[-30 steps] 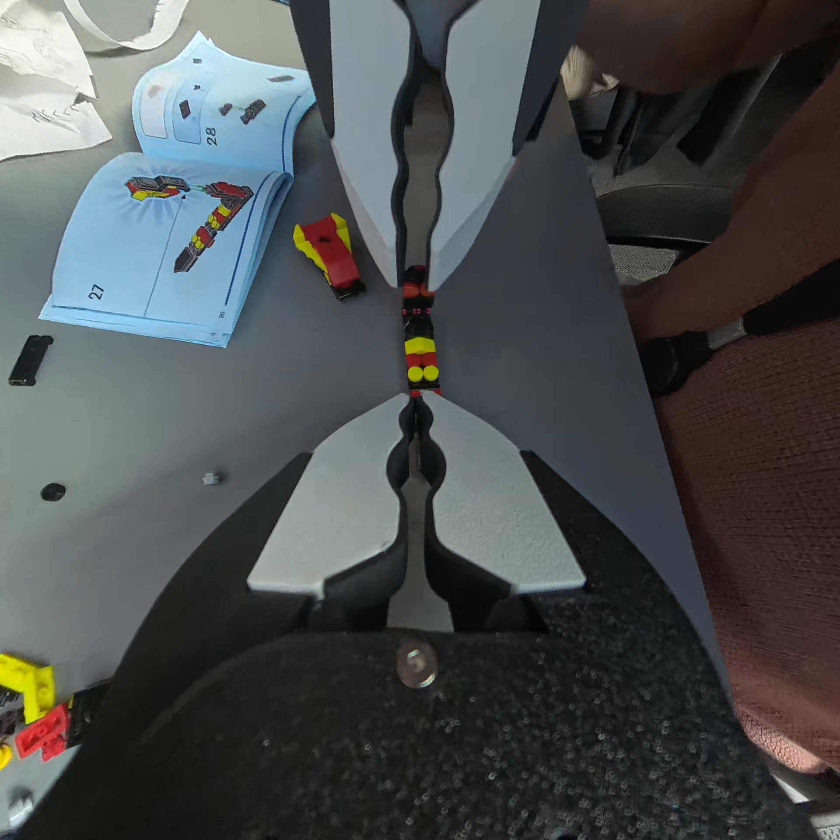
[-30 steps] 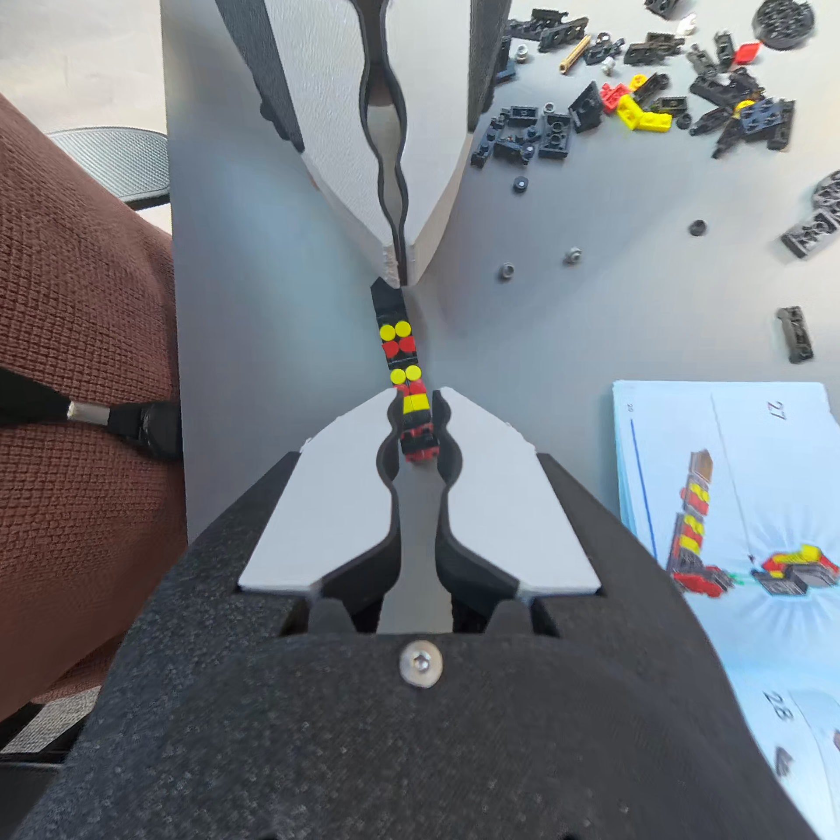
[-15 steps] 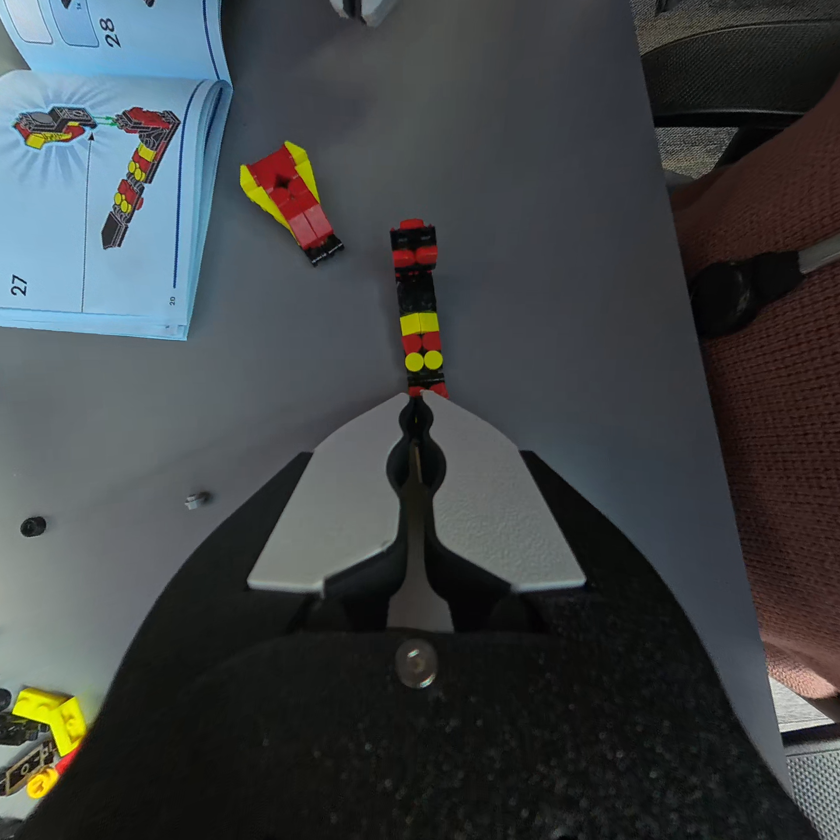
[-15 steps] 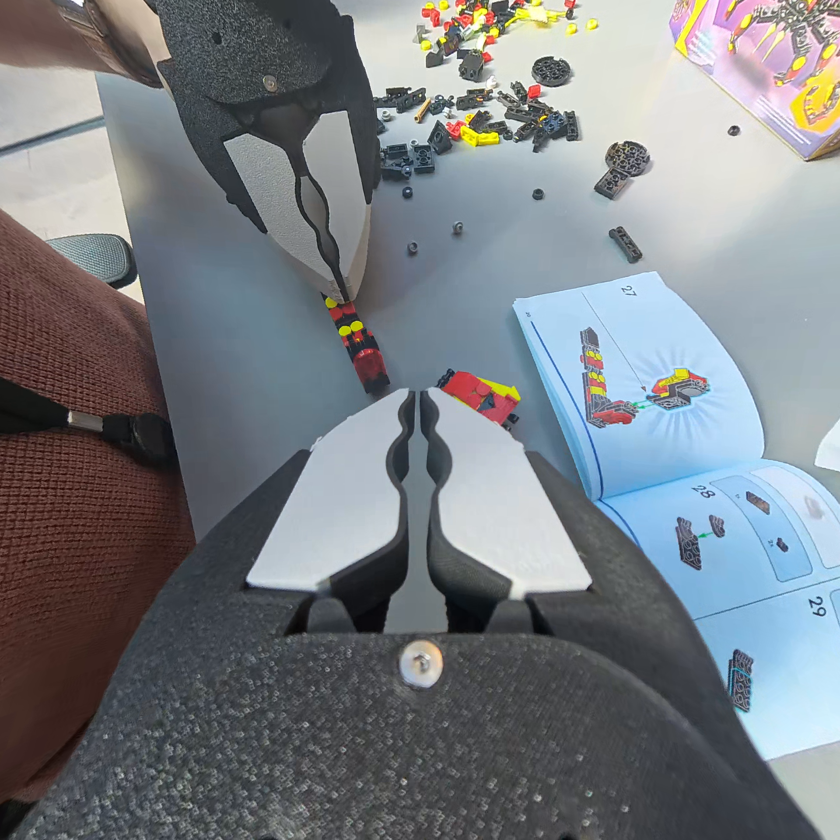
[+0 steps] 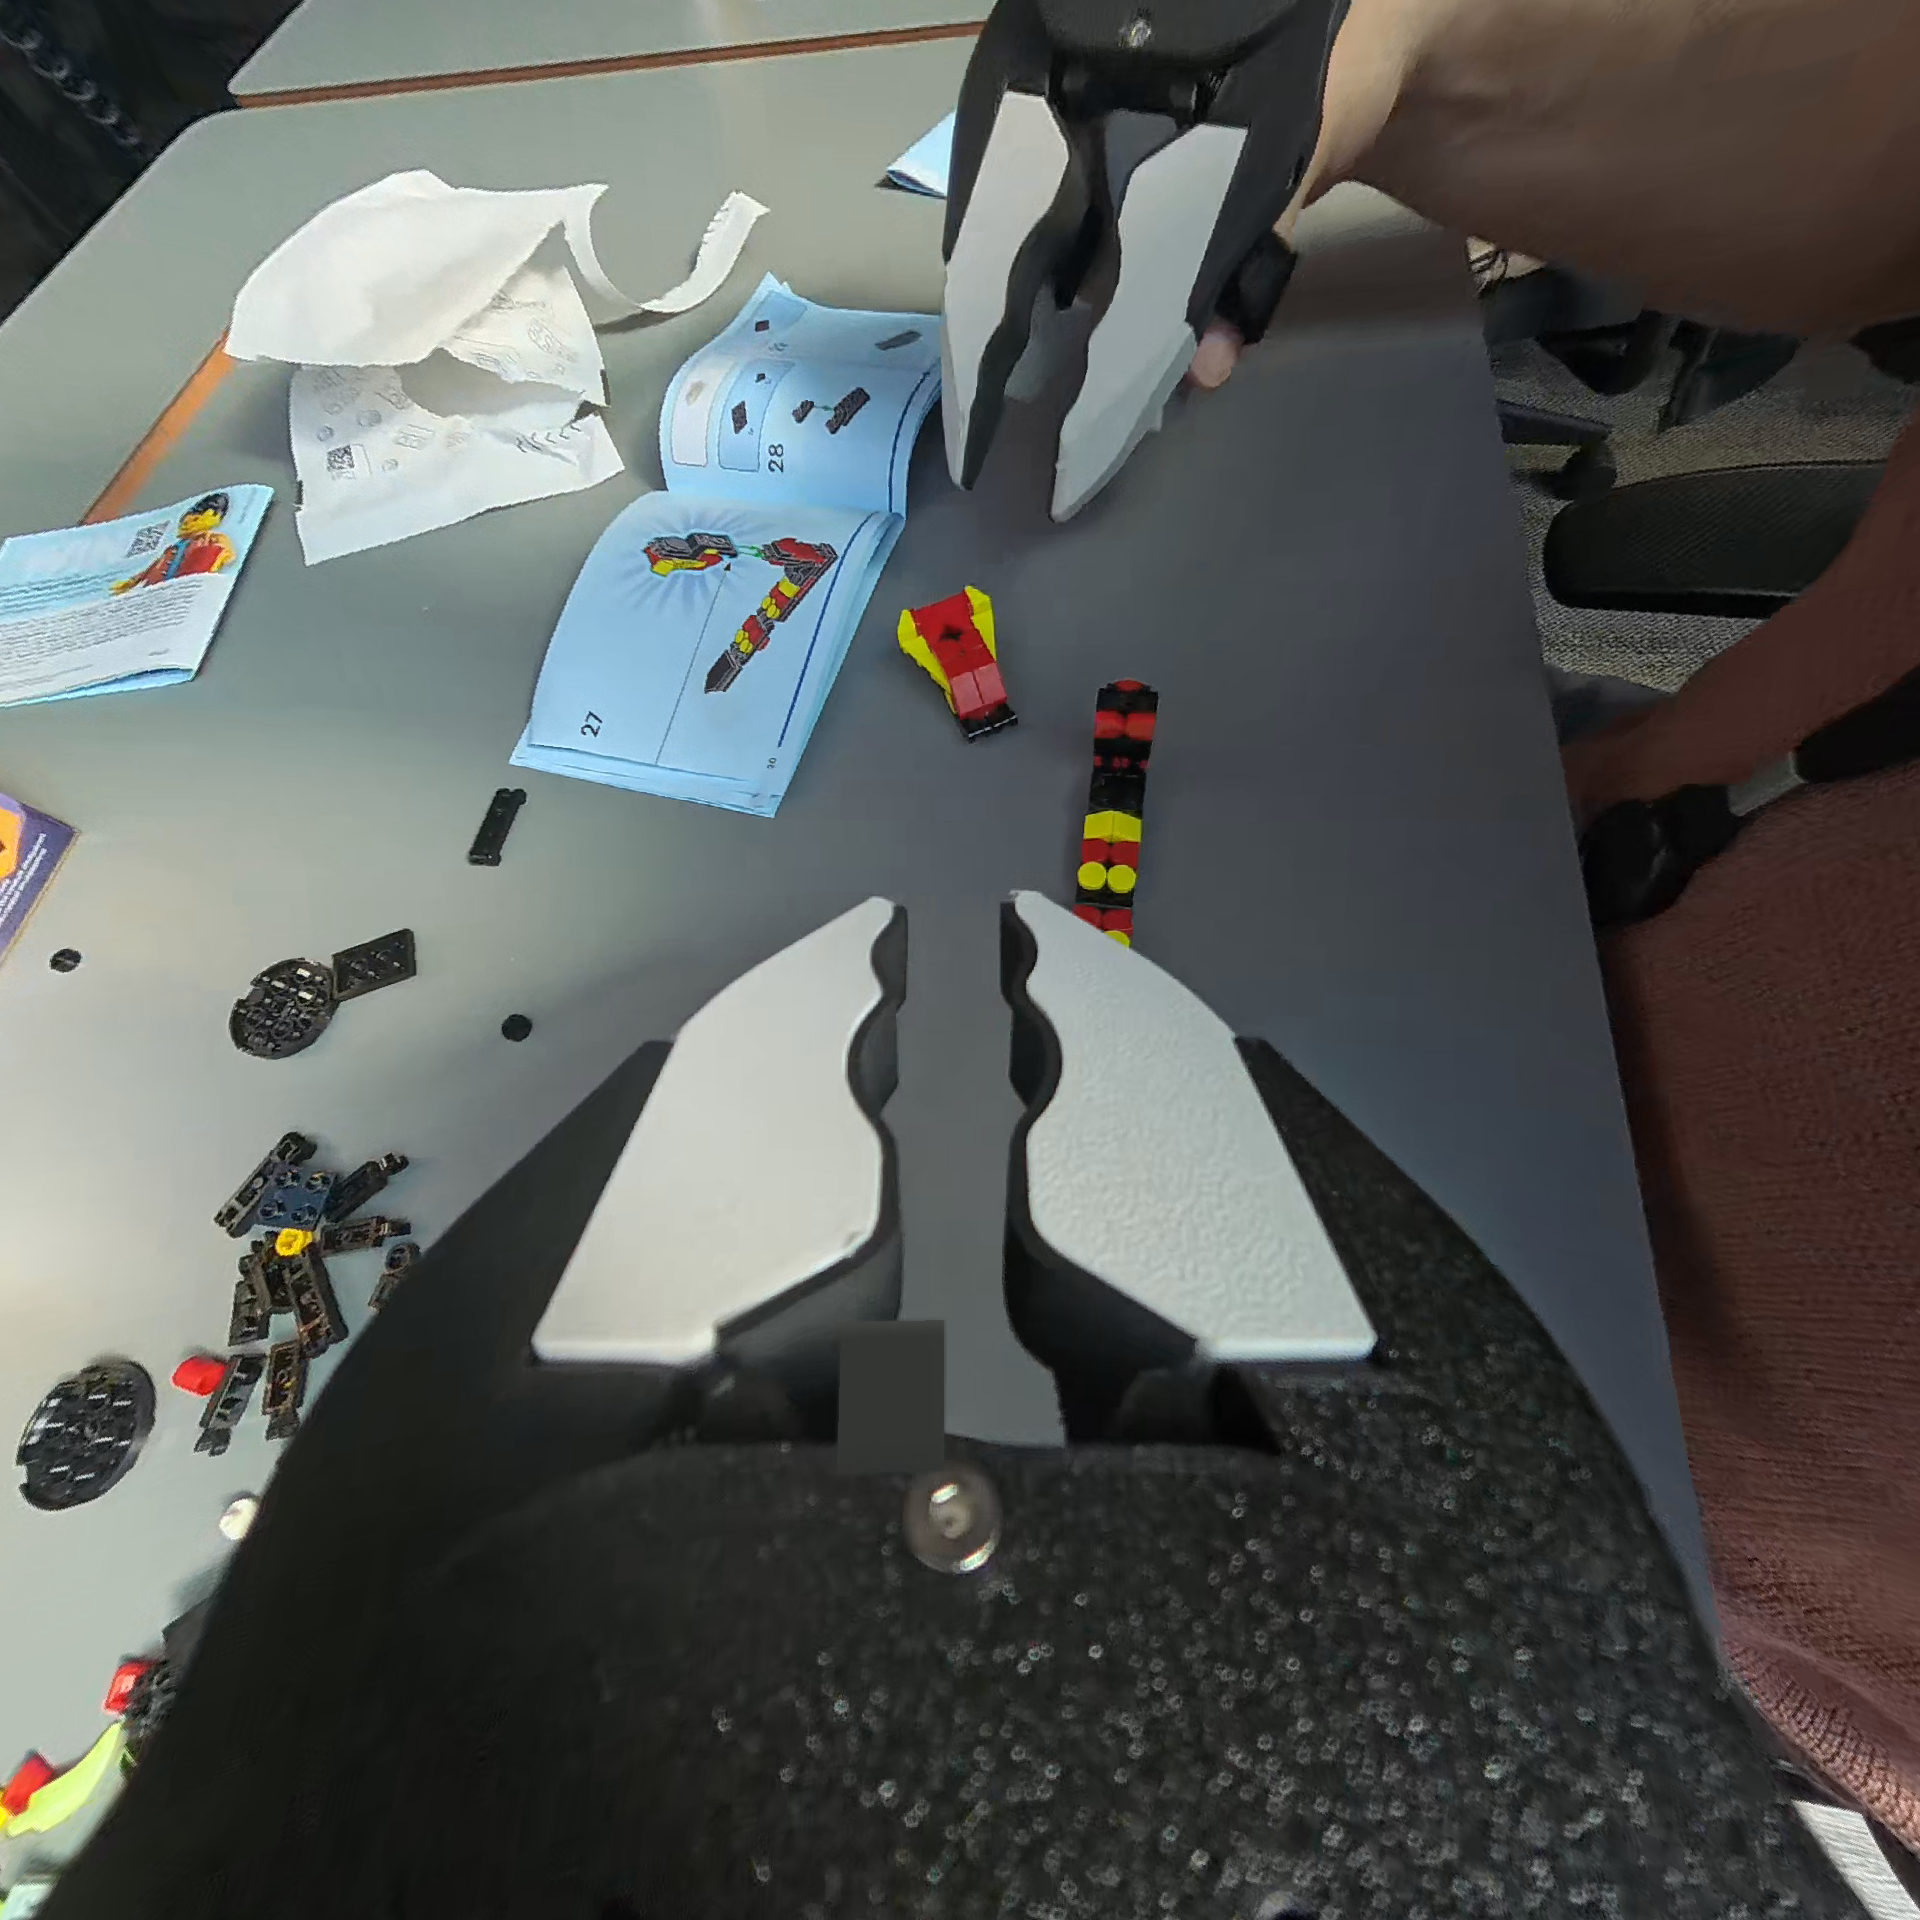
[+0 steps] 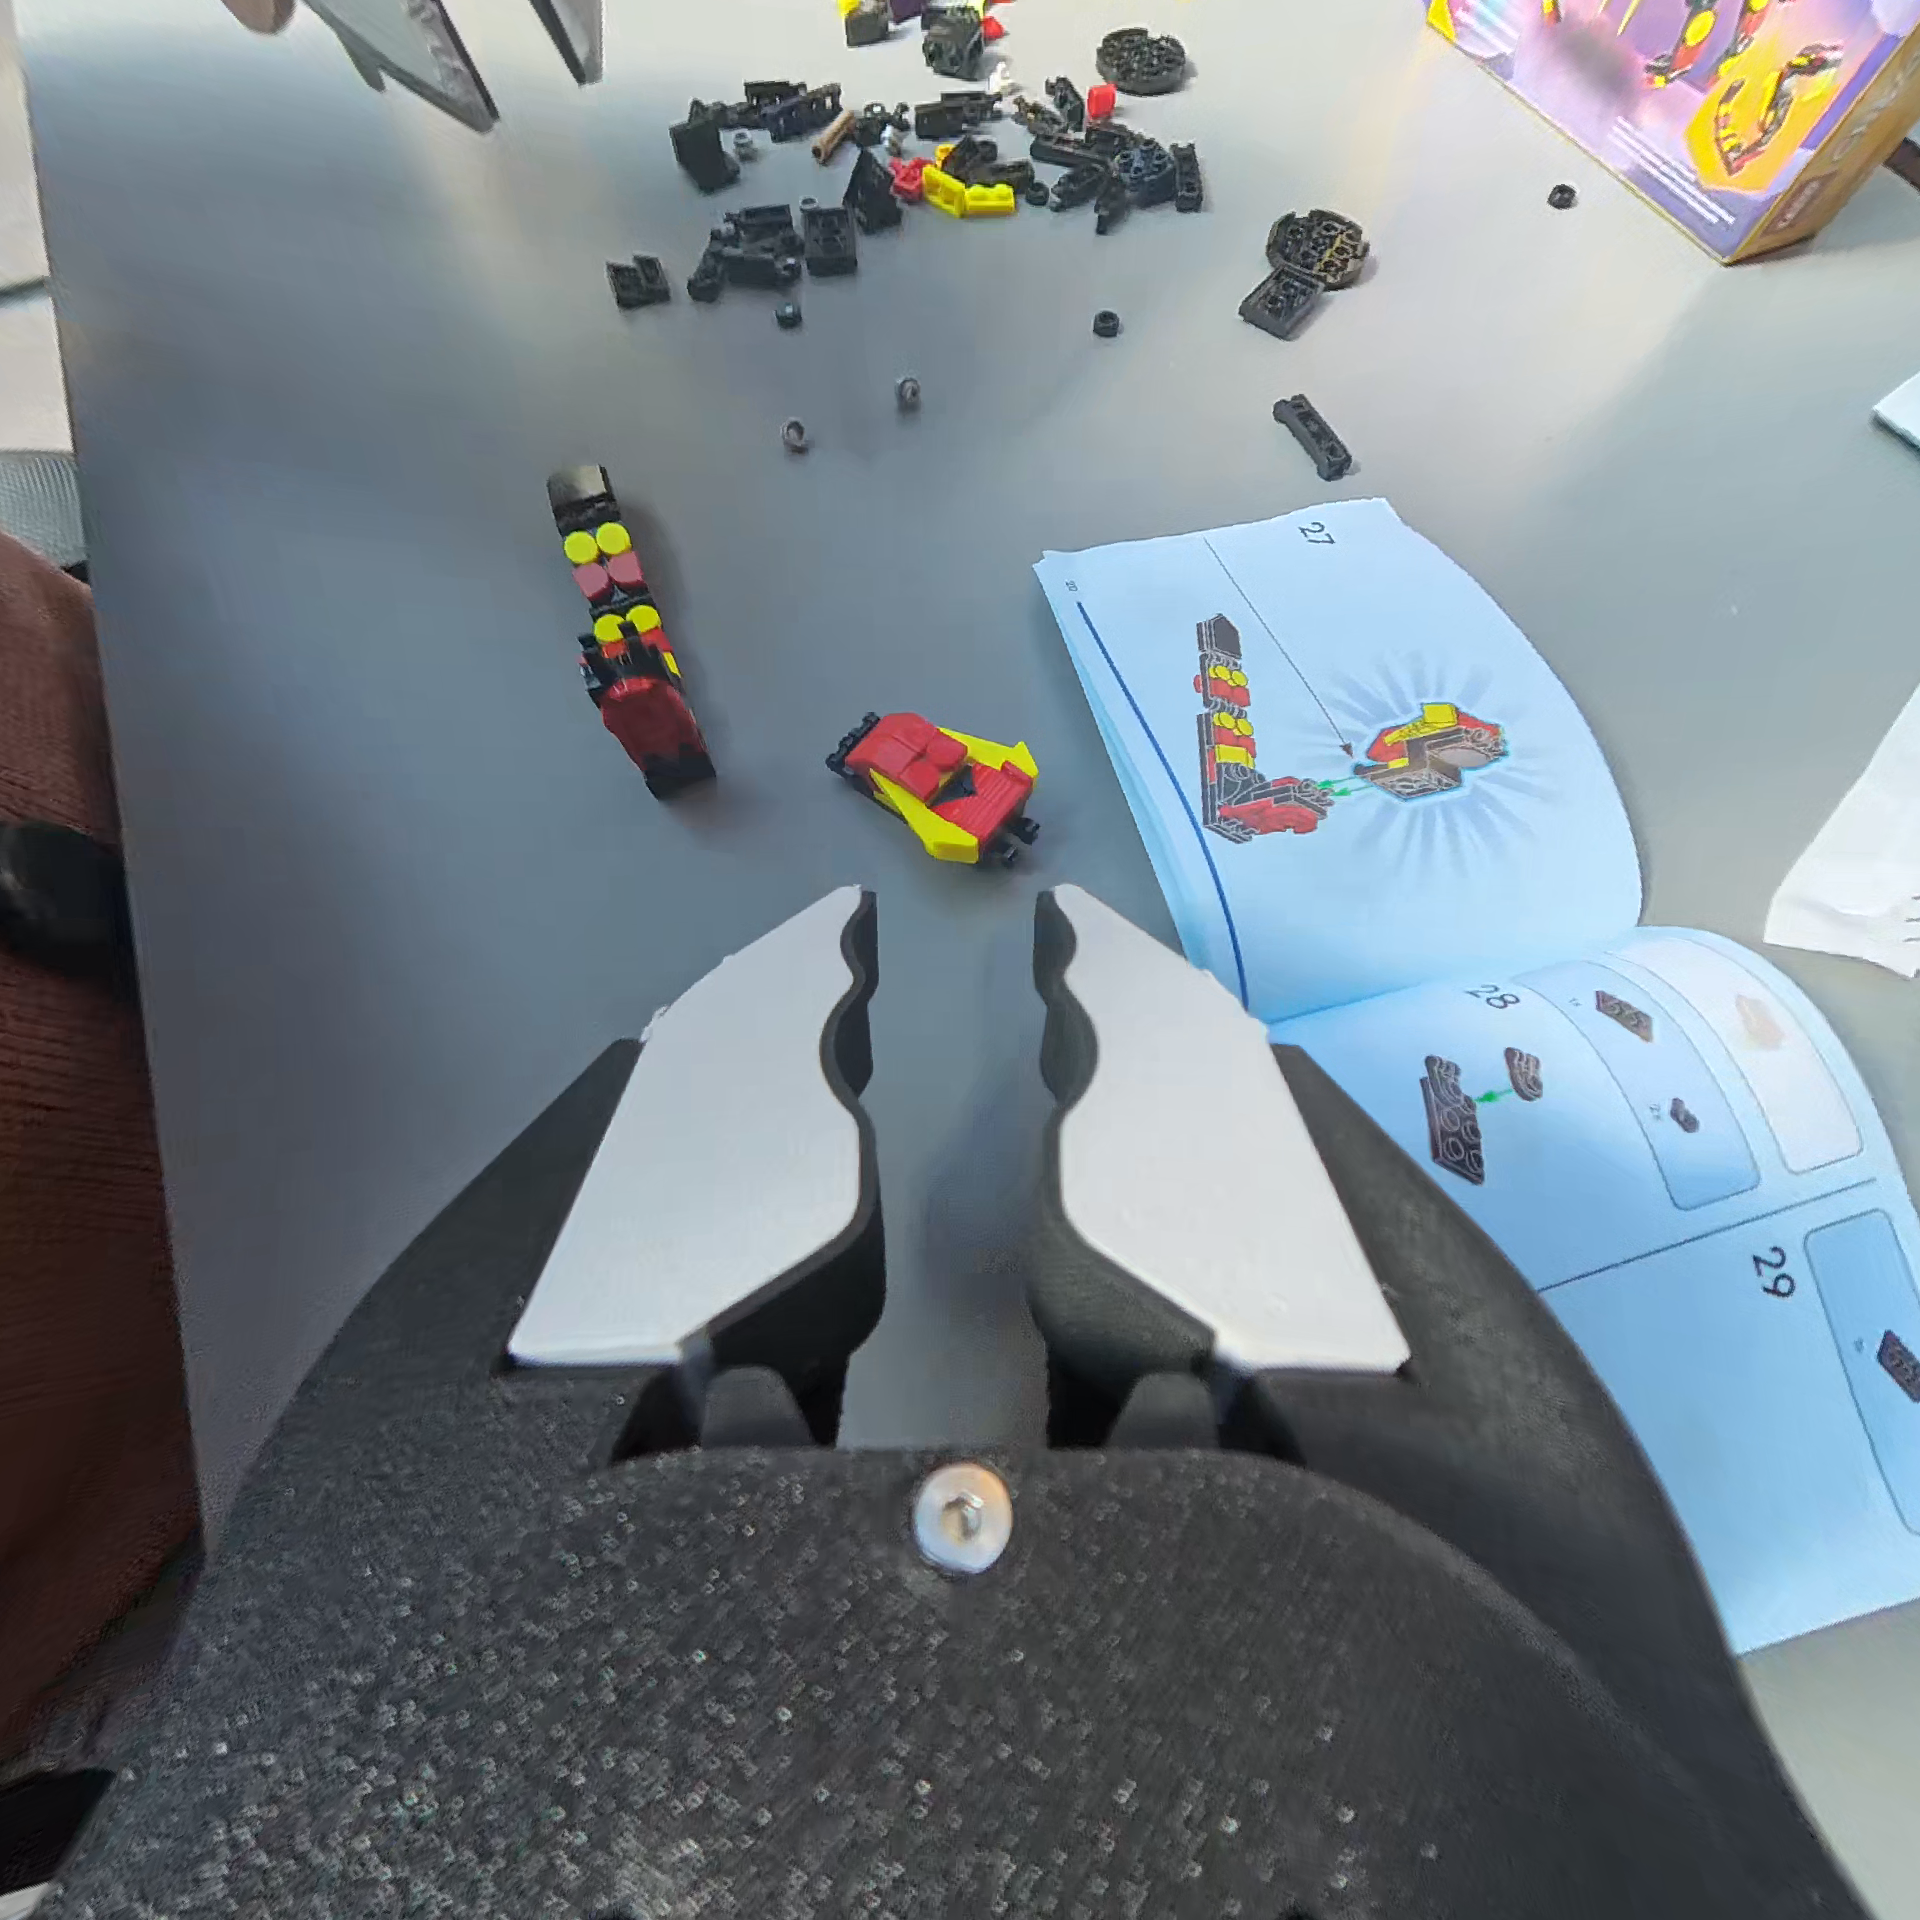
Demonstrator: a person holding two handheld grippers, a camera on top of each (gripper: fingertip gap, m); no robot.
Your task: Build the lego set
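Note:
A long black, red and yellow lego strip (image 5: pixel 1117 805) lies flat on the grey table (image 5: pixel 1351 935), also in the right wrist view (image 6: pixel 623 634). A small red and yellow wedge-shaped piece (image 5: pixel 961 660) lies beside it, also in the right wrist view (image 6: pixel 940 784). My left gripper (image 5: pixel 951 914) is open and empty, just short of the strip's near end. My right gripper (image 6: pixel 951 899) is open and empty, just short of the wedge piece; it also shows in the left wrist view (image 5: pixel 1023 488), raised above the table.
An open blue instruction booklet (image 5: pixel 727 582) (image 6: pixel 1403 831) lies by the wedge piece. Several loose black, red and yellow pieces (image 6: pixel 935 177) (image 5: pixel 291 1247) are scattered beyond. A set box (image 6: pixel 1714 114), torn white paper (image 5: pixel 436 343) and a leaflet (image 5: pixel 114 592) lie farther off. A person's lap borders the table edge. The left gripper's tips are roughly 15 cm from the right gripper's.
Both grippers have let go of the strip, opened and pulled back and up. The strip now lies on the table.

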